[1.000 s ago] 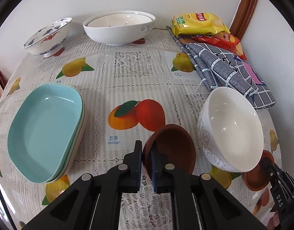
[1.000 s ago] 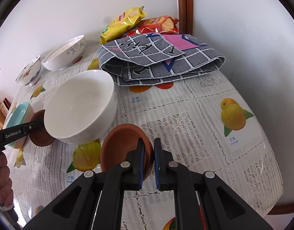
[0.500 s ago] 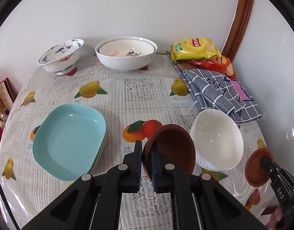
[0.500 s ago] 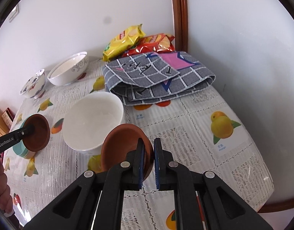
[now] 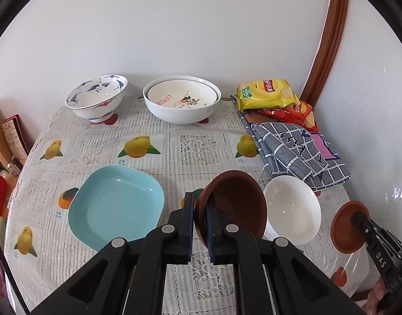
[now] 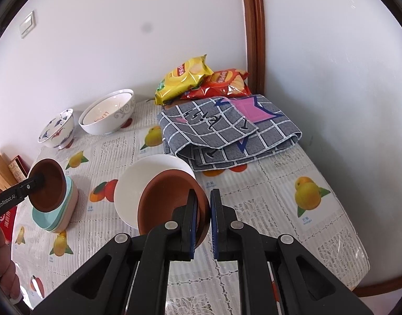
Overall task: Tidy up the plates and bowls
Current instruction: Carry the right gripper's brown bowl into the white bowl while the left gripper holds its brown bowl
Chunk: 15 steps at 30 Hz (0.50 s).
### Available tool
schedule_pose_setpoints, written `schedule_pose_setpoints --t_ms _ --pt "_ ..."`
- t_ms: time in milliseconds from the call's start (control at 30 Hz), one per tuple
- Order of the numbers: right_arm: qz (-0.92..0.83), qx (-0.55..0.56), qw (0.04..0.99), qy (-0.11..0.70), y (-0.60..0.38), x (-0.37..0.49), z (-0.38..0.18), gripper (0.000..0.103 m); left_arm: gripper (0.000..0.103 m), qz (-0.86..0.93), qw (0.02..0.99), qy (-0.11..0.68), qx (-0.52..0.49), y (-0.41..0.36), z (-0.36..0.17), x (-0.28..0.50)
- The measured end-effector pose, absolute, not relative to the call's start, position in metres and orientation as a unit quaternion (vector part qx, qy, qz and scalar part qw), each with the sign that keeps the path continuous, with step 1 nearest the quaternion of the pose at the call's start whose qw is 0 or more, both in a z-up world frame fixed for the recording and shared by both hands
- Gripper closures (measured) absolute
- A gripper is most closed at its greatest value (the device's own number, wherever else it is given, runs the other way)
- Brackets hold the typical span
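You hold one brown dish in each claw, both clear of the table. The left gripper (image 5: 200,216) is clamped on the rim of a brown dish (image 5: 237,204) at lower centre of the left wrist view. The right gripper (image 6: 202,216) is clamped on the rim of the second brown dish (image 6: 166,199) at lower centre of the right wrist view.

Judged from the task, nest the two dishes. Keep each rim pinched firmly and level the dishes before release; a rim grip lets a dish pivot.

Just behind stands the white bowl (image 5: 292,210); avoid knocking it. Left of centre lie the stacked blue plates (image 5: 117,206).

The table (image 5: 195,147) carries a fruit-print cloth. Farther back, at the white wall: a patterned bowl (image 5: 96,99), nested white bowls (image 5: 182,102), a folded cloth (image 5: 298,152) and snack bags (image 5: 266,93).
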State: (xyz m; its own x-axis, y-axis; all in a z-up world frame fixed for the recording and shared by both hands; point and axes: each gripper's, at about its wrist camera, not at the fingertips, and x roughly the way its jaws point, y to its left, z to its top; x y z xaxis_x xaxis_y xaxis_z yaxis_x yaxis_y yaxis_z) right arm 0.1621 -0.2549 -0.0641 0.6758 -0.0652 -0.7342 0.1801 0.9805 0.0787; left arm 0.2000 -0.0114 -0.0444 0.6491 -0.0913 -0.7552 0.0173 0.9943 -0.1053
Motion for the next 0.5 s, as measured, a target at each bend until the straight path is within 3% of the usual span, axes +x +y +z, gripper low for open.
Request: schedule_pose_setpoints --t_ms 500 --pt "-0.057 0.067 0.910 0.404 -0.239 0.188 -0.066 0.094 0.094 -0.022 0.907 0.417 -0.056 0.005 -0.041 0.216"
